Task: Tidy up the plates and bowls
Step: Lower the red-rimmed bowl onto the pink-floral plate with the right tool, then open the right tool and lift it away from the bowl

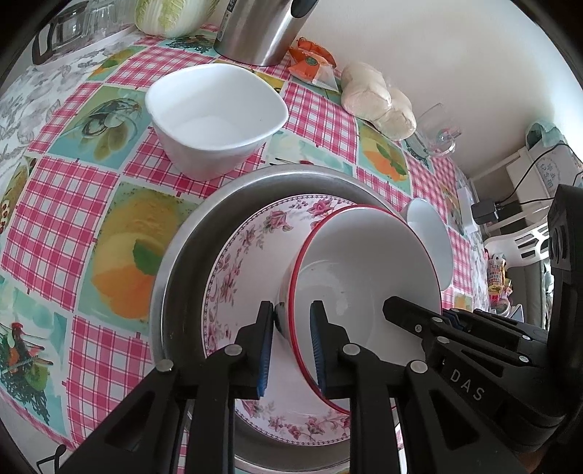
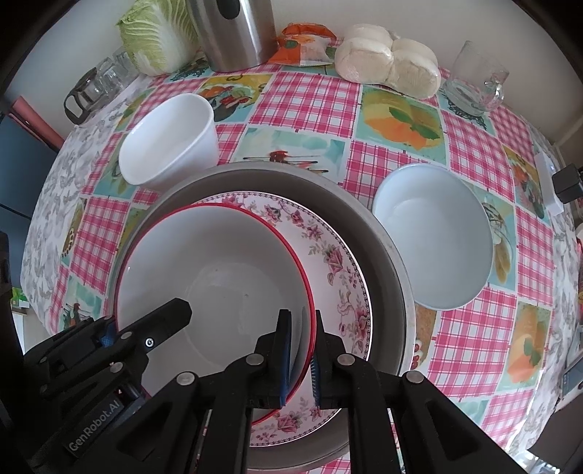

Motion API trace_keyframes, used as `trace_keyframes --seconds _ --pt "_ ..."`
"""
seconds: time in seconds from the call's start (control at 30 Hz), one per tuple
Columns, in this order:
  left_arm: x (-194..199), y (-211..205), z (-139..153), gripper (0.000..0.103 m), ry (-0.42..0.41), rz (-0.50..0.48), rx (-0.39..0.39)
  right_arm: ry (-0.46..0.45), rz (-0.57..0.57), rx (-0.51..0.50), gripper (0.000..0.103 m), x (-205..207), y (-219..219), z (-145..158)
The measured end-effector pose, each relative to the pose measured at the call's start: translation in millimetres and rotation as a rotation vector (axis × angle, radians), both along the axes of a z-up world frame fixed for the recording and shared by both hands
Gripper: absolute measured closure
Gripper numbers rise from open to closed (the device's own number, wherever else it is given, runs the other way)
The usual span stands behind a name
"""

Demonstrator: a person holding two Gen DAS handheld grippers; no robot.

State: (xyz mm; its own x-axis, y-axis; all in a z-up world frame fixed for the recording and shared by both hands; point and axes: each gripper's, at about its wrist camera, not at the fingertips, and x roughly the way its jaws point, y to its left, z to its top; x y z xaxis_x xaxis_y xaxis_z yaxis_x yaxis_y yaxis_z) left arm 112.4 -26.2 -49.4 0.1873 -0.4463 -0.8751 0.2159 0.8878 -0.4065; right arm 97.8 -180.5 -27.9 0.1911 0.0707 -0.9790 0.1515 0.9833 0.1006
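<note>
A white bowl with a red rim (image 1: 364, 262) leans tilted on a pink floral plate (image 1: 237, 255), which lies in a round metal basin (image 1: 182, 262). My left gripper (image 1: 291, 310) is shut on the bowl's rim, one pad on the outer wall and one inside. On the opposite side, my right gripper (image 2: 301, 317) is shut on the same red-rimmed bowl (image 2: 218, 262), over the floral plate (image 2: 339, 262). A deep white bowl (image 2: 171, 142) stands behind the basin (image 2: 386, 248) to the left. A pale shallow bowl (image 2: 433, 237) sits to the right of it.
Along the back of the checked tablecloth stand a steel kettle (image 2: 237, 32), a cabbage (image 2: 156, 40), an orange packet (image 2: 302, 43), bagged buns (image 2: 390, 62) and a glass mug (image 2: 477, 87). A glass pot (image 2: 87, 91) stands at the far left.
</note>
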Motion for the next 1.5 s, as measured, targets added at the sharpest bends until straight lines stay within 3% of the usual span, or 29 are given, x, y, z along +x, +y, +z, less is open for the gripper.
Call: trace_keyframes --seconds 0.57,0.73,0.9,1.07,1.23,1.3,1.5 --pt "-2.5 3.7 21.0 0.076 -0.053 -0.005 -0.018 -0.048 0.011 -0.026 0.090 -1.4 -1.9 23.8" --pt "-4.2 10.2 36.5 0.062 -0.099 0.012 -0.027 -0.073 0.003 -0.027 0.090 -3.0 -5.3 34.7" --pt "-3.1 21.0 44.2 0.049 -0.123 0.050 -0.027 -0.077 -0.005 -0.037 0.081 -5.1 -8.3 38.1" --pt "-1.1 33.6 47.9 0.038 -0.146 0.107 0.008 -0.085 -0.017 -0.041 0.048 -8.2 -13.1 41.6" --pt "2.2 45.3 46.0 0.026 -0.154 0.158 0.040 -0.097 -0.029 -0.040 0.036 -8.5 -15.9 44.1" --pt "3.0 50.3 45.8 0.016 -0.159 0.175 0.046 -0.106 -0.028 -0.039 0.030 -8.9 -15.7 45.3" --pt "5.8 58.9 42.6 0.014 -0.168 0.210 0.080 -0.123 -0.031 -0.034 0.012 -9.3 -15.0 46.4"
